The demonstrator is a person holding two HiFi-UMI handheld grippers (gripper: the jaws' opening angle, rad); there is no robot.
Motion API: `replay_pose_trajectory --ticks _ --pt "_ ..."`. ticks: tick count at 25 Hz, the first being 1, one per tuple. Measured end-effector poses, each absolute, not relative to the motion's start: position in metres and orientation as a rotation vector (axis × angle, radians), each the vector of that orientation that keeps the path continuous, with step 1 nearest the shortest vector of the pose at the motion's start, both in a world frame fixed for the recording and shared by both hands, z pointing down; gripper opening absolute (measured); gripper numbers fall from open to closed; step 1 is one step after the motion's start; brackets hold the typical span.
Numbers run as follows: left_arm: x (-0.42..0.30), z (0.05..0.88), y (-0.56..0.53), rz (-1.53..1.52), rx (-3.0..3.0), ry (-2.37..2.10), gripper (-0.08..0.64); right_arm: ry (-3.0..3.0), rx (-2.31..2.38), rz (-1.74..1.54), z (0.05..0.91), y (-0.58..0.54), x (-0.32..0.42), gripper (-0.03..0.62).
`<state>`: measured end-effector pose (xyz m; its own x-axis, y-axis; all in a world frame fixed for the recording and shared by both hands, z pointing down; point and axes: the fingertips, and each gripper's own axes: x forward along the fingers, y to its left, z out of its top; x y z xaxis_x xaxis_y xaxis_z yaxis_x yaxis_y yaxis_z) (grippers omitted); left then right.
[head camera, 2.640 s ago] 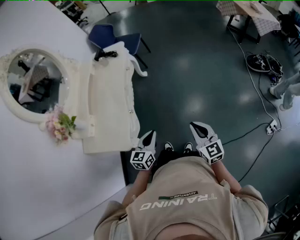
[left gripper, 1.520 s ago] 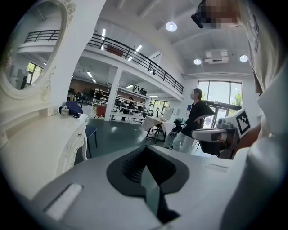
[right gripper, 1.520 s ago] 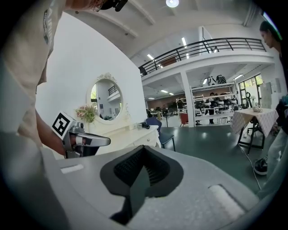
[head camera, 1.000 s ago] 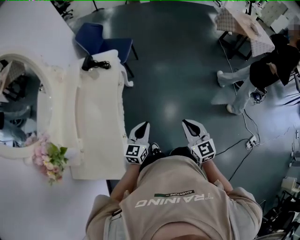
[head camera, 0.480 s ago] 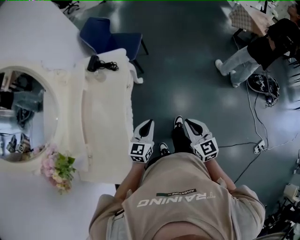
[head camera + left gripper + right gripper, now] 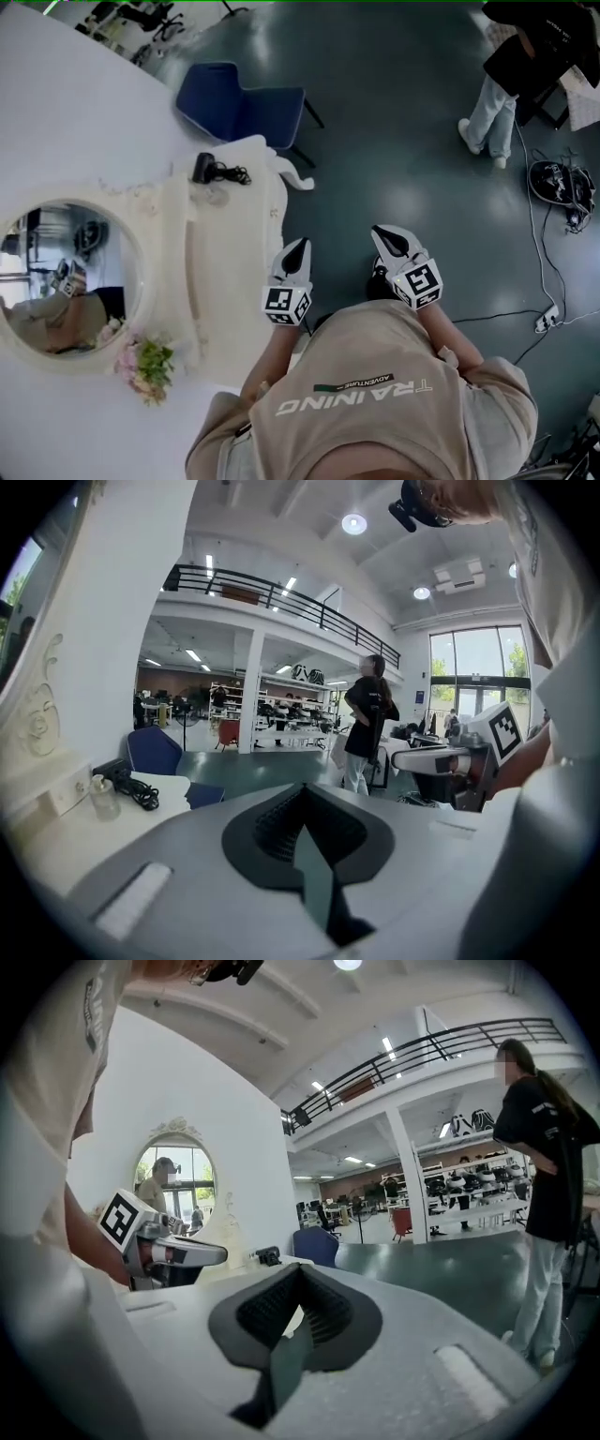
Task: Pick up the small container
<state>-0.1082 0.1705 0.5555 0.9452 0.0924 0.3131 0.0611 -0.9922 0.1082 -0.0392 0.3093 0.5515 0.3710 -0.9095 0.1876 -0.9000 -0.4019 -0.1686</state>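
Small container (image 6: 217,195) — far end of vanity (image 6: 232,277)

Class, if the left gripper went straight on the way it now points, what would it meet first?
Nothing close, it seems: the left gripper aims just right of the white dressing table and blue chair, over open dark floor. Depth is unclear, so this is tentative.

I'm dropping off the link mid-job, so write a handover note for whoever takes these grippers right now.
Left gripper: shut, empty, beside the white dressing table's edge.
Right gripper: shut, empty, above the floor.
Small container: upright at the table's far end, next to the black corded device, with neither gripper near it.
Done: nothing yet.
Left: reach the container, open a gripper, grasp it, lift it.
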Motion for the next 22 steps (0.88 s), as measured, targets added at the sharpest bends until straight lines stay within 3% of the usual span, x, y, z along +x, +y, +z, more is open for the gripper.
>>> replay_pose_trajectory --ticks 6,22 --pt "-0.065 0.557 0.175 0.512 2.993 0.048 0.017 1.805 -2.530 -0.417 0.558 0.302 0.016 0.003" --pt "-0.019 0.588 0.131 0.558 2.928 -0.093 0.018 1.972 -2.469 -0.446 0.570 0.256 0.067 0.003"
